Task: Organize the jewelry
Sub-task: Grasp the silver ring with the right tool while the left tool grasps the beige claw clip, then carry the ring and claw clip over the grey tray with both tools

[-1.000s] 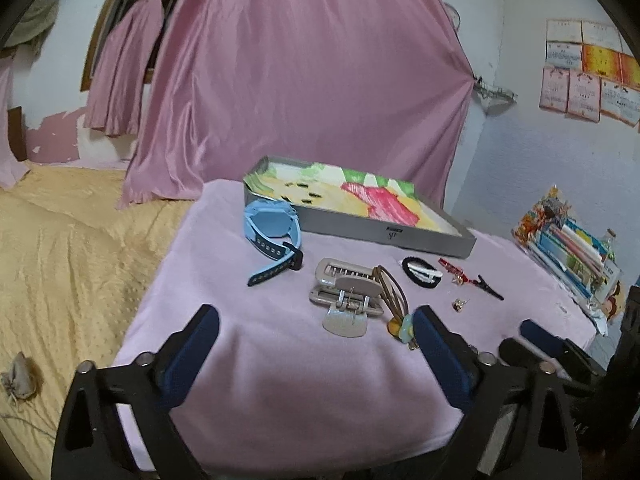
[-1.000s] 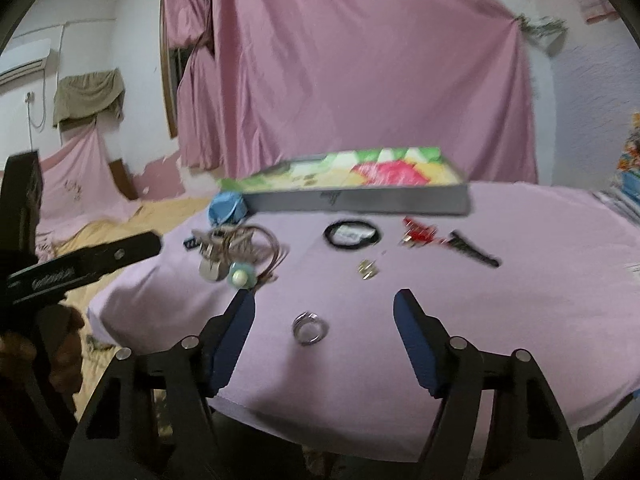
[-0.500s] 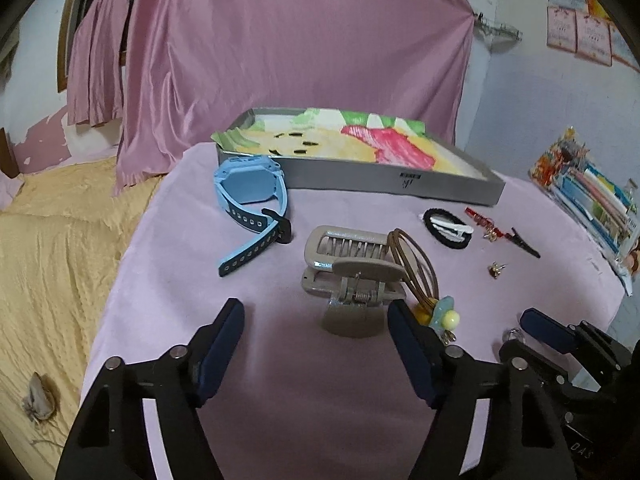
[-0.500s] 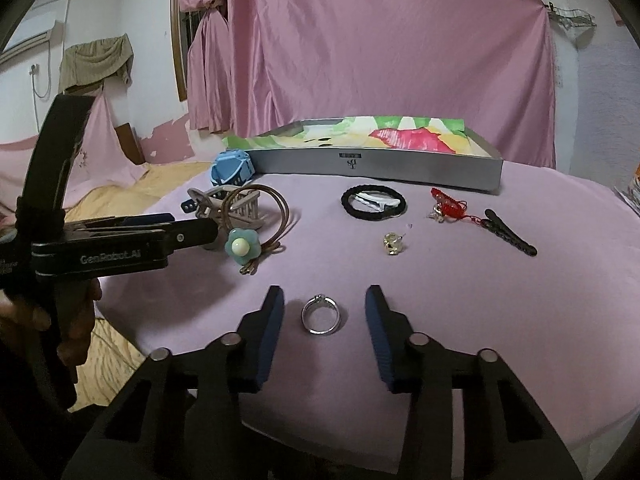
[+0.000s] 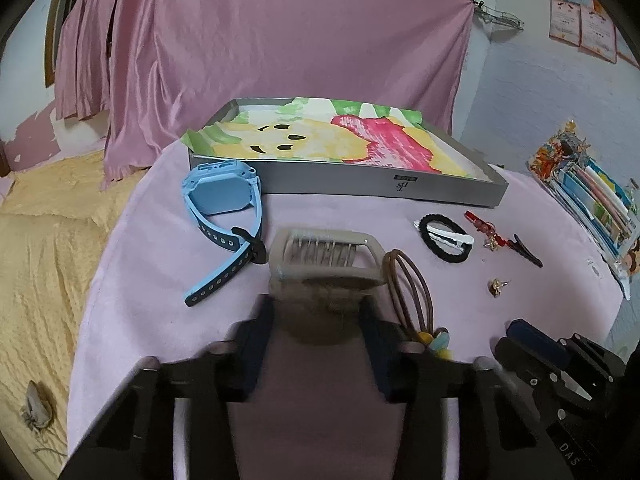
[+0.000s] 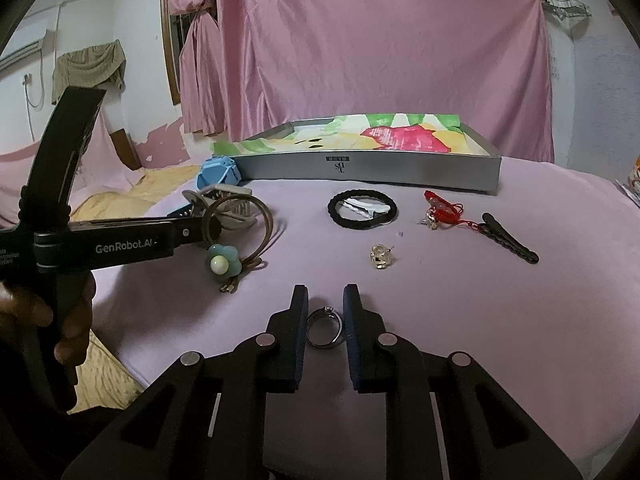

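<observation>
While the right gripper (image 6: 325,312) brackets the ring (image 6: 325,327) on the tablecloth (image 6: 460,300), barely touching, it could flick away; the left gripper (image 5: 318,324) half-closes around the hair claw (image 5: 326,258), blurred.

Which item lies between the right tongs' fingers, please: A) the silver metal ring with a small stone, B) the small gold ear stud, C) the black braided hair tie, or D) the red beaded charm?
A: in the right wrist view the silver metal ring with a small stone sits between the right tongs' fingers.
</observation>
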`<state>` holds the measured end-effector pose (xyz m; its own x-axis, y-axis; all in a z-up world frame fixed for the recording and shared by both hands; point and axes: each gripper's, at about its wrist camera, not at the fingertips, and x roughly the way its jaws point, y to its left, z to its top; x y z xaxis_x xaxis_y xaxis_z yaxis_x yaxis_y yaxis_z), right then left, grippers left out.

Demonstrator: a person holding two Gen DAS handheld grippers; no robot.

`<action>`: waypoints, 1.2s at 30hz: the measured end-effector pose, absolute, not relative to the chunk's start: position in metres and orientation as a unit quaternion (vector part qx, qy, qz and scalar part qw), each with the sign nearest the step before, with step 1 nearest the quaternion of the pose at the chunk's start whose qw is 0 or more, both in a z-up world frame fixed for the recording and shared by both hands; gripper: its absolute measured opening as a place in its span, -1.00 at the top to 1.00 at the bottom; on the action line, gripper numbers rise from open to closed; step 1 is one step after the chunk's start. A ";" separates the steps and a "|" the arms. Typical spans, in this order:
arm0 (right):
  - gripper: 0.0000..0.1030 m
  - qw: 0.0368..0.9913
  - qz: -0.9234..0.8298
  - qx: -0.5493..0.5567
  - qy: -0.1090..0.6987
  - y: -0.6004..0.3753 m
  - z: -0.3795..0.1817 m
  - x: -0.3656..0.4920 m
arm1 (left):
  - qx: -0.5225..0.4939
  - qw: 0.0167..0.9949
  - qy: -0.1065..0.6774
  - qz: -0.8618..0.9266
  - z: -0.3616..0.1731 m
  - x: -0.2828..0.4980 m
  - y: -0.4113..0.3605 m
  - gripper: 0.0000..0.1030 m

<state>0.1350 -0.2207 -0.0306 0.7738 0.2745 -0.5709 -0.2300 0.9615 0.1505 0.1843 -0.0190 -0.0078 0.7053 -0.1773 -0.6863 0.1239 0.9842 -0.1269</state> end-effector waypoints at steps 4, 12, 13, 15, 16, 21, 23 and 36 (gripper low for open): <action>0.87 0.943 0.141 0.033 0.301 -0.217 -0.028 0.132 | -0.034 0.924 0.374 -0.076 -0.007 0.177 -0.017 0.40; 0.85 0.941 0.136 0.047 0.306 -0.220 -0.031 0.128 | -0.046 0.924 0.371 -0.073 -0.008 0.156 -0.009 0.40; 0.82 0.940 0.137 0.050 0.308 -0.221 -0.032 0.128 | -0.048 0.924 0.371 -0.073 -0.008 0.154 -0.009 0.40; 0.75 0.939 0.139 0.051 0.311 -0.222 -0.033 0.127 | -0.050 0.924 0.371 -0.075 -0.008 0.150 -0.008 0.40; 0.71 0.939 0.140 0.051 0.310 -0.221 -0.033 0.127 | -0.051 0.924 0.371 -0.075 -0.008 0.148 -0.008 0.40; 0.60 0.940 0.144 0.041 0.308 -0.214 -0.033 0.124 | -0.057 0.925 0.367 -0.077 -0.009 0.137 -0.007 0.40; 0.60 0.940 0.142 0.039 0.309 -0.215 -0.033 0.125 | -0.060 0.926 0.364 -0.078 -0.009 0.134 -0.006 0.40; 0.65 0.939 0.134 -0.020 0.317 -0.200 -0.029 0.121 | -0.067 0.932 0.346 -0.088 -0.011 0.120 -0.006 0.40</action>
<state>0.1214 -0.1998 -0.0287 0.7638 0.2382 -0.5999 -0.2638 0.9635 0.0467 0.1201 -0.0057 -0.0105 0.7447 -0.2101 -0.6335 0.1178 0.9756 -0.1851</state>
